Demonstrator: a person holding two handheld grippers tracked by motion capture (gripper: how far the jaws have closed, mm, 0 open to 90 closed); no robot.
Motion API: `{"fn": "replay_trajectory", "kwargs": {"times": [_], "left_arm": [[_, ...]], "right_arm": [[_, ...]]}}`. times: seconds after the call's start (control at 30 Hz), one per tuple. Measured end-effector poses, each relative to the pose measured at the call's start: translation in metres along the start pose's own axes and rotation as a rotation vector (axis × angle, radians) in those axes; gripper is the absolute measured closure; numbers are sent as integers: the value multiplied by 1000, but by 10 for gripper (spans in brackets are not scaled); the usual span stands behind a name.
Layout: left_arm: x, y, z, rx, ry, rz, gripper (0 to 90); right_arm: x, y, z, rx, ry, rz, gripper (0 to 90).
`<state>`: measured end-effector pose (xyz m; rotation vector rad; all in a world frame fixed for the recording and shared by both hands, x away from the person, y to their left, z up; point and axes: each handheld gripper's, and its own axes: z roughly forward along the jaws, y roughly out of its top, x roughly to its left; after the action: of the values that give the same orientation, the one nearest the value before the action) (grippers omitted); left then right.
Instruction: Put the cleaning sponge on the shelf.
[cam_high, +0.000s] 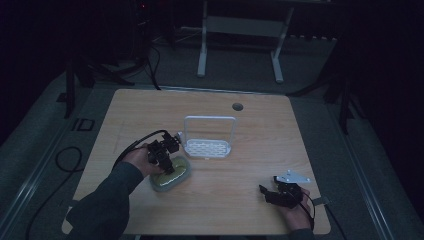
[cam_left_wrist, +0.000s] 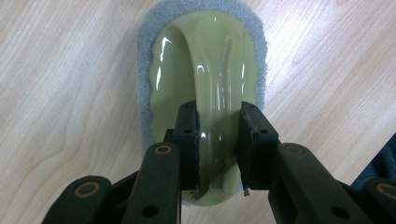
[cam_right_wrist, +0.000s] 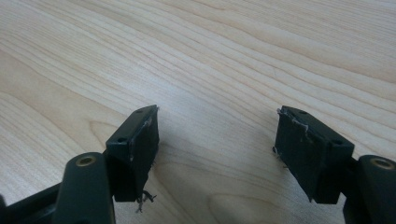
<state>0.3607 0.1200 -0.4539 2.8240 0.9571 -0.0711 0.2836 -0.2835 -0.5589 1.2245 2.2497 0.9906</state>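
A scrubbing pad with a glossy pale green handle (cam_left_wrist: 219, 65) and a grey abrasive base (cam_left_wrist: 148, 70) lies flat on the wooden table (cam_high: 240, 200), left of centre. My left gripper (cam_left_wrist: 218, 116) points down at it, and its jaws are closed on the arched handle from both sides. From above, the same gripper (cam_high: 167, 165) sits over the scrubber (cam_high: 172, 177). My right gripper (cam_high: 265, 192) rests near the table's front right, held in a hand. Its jaws (cam_right_wrist: 217, 121) stand wide apart over bare wood with nothing between them.
A white plastic rack (cam_high: 207, 148) with a tall wire-like handle stands just behind the scrubber, near the table's middle. A round cable hole (cam_high: 237, 106) lies at the far edge. White desk legs (cam_high: 202, 50) stand on the floor beyond.
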Motion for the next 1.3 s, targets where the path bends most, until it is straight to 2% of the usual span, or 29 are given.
{"fn": "replay_trajectory", "kwargs": {"times": [0.43,0.67,0.9,1.07,1.1,1.3], "left_arm": [[1,7,-4,-17,-9,58,719],[0,10,-7,-28,1,87,719],[-3,15,-11,-41,18,142,719],[-4,19,-11,-42,25,153,719],[-5,21,-11,-47,25,167,719],[-6,27,-13,-48,35,190,719]], "right_arm": [[0,0,0,0,0,0,298],[0,0,0,0,0,0,298],[0,0,0,0,0,0,298],[0,0,0,0,0,0,298],[0,0,0,0,0,0,298],[0,0,0,0,0,0,298]]}}
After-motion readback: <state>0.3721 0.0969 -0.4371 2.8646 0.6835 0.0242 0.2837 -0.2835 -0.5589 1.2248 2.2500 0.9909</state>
